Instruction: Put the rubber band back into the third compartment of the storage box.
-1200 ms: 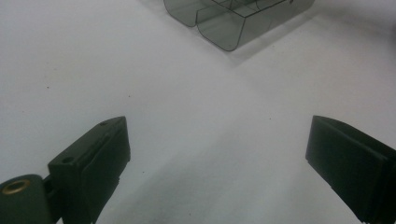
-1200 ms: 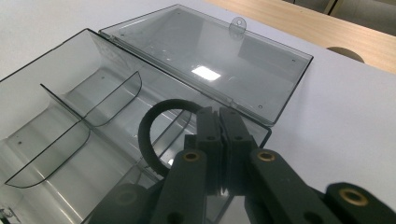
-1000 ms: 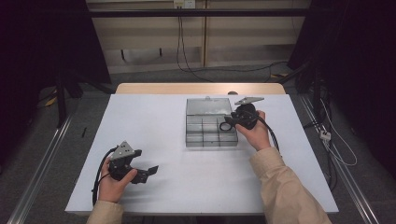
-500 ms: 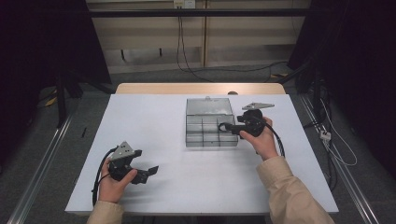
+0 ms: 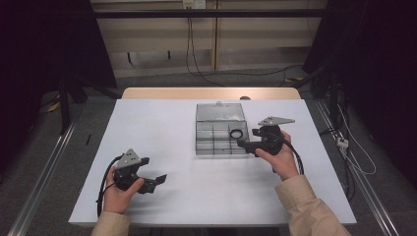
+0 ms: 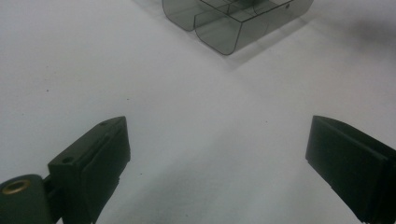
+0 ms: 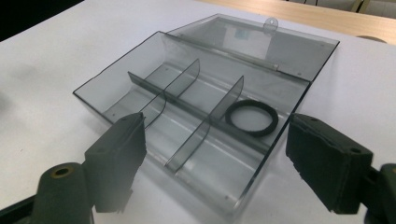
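The black ring (image 7: 251, 117) lay in a rear corner compartment of the clear divided box (image 7: 140, 100), apparently just released. The right hand-held gripper (image 5: 244, 144), just beside the box, had just been opening, nothing between its jaws. The left hand-held gripper (image 5: 158, 180) rested open, well away from the box. Next probably closing the lid (image 7: 261, 42); its latch was hard to make out.

Black ring (image 7: 251, 117), smoky clear box (image 7: 154, 65), white table (image 5: 162, 128)

Two beige sleeves, a hand (image 5: 118, 194) and a hand (image 5: 282, 160) each around a black two-jaw gripper, left gripper (image 5: 156, 180), right gripper (image 5: 244, 144), grey three-cornered plates on top, black cables trailing, blocky black jaws with ribbed pads, a brass-coloured eyelet at the jaw base
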The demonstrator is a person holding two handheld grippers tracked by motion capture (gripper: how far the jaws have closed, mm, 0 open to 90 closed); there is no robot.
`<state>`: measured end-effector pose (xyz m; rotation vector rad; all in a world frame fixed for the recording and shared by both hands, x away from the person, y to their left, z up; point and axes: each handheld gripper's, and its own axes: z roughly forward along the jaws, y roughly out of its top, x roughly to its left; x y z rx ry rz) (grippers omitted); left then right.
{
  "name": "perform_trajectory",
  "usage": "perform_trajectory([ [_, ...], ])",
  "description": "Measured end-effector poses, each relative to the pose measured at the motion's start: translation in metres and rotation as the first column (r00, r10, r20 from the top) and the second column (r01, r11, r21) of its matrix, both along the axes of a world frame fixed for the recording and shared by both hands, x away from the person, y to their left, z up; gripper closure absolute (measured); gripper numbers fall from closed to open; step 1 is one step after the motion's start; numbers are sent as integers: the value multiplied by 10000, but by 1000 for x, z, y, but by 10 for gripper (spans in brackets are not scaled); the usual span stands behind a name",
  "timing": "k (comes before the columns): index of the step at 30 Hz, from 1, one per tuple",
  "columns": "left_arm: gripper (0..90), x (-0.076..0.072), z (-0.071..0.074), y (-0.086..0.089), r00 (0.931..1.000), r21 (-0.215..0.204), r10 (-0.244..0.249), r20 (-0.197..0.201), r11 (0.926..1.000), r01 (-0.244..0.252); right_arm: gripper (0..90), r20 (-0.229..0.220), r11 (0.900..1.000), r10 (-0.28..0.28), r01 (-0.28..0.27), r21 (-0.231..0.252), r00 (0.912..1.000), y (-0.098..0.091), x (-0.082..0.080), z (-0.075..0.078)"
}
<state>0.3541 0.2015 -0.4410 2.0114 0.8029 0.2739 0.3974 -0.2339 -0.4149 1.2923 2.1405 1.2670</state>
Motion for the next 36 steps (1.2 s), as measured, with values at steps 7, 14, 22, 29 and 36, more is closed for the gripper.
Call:
perform_trajectory([
  [7, 64, -1, 0, -1, 10000, 22, 3, -12, 10000, -3, 192, 141, 9999, 56, -57, 83, 9999, -7, -17, -2],
  [14, 64, 0, 0, -2, 10000, 93, -21, 4, 10000, 21, 195, 252, 9997, 186, -189, 131, 9995, -12, -31, -7],
  [22, 64, 0, 0, -2, 10000, 59, 10, 25, 10000, -10, 192, 259, 9995, 241, -246, 202, 9994, -19, -46, -11],
  [29, 64, 0, 0, -2, 10000, 113, -4, 46, 9999, 3, 187, 253, 9992, 319, -324, 220, 9992, -24, -60, -18],
  [36, 64, 0, 0, -2, 10000, 122, -5, 44, 9999, 4, 184, 306, 9994, 318, -323, 145, 9990, -30, -72, -23],
])
